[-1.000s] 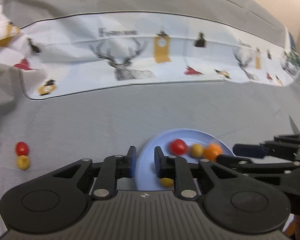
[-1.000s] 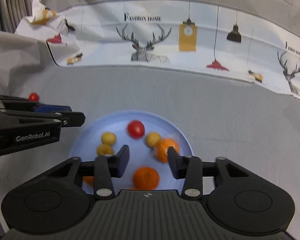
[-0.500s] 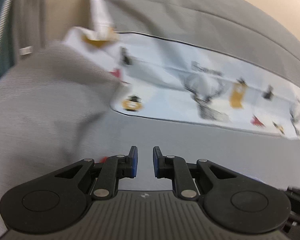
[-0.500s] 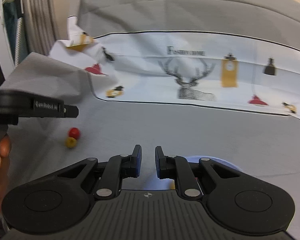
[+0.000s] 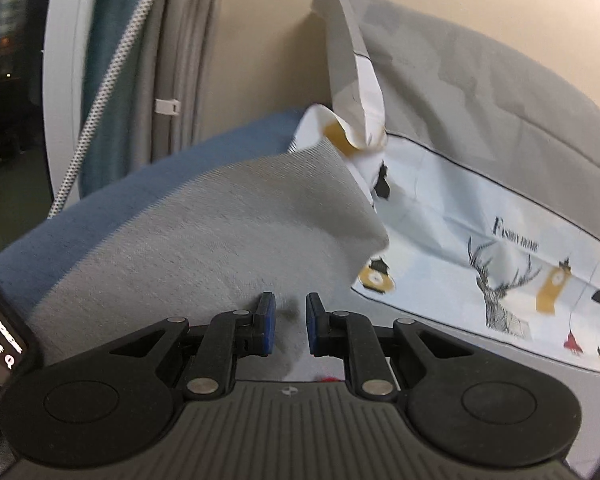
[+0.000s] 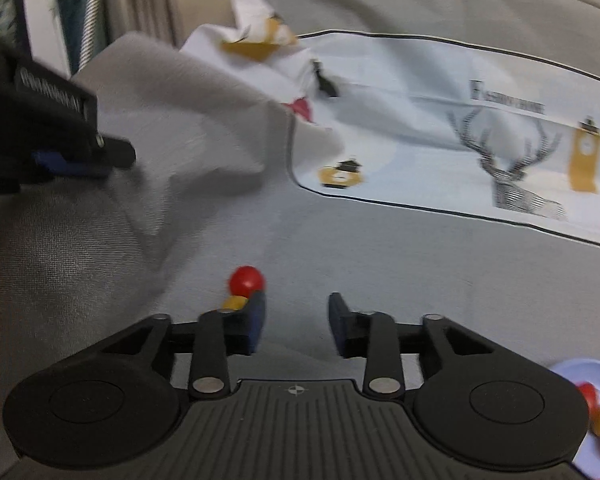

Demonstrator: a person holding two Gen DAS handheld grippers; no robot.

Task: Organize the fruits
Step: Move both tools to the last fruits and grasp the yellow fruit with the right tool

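both grippers have swung left since the earlier frames, away from the blue plate (image 6: 580,372). left wrist view: the left gripper (image 5: 291,326) faces a raised grey cloth fold (image 5: 236,216), jaws nearly closed on nothing. right wrist view: the right gripper (image 6: 296,320) is opening with nothing between its jaws; a red tomato (image 6: 246,280) and a yellow fruit (image 6: 234,302) touch, just beside its left finger.

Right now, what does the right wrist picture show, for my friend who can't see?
The right hand-held gripper, jaws opening and empty, is near a red tomato and a yellow one on grey cloth. A blue plate sits far right.
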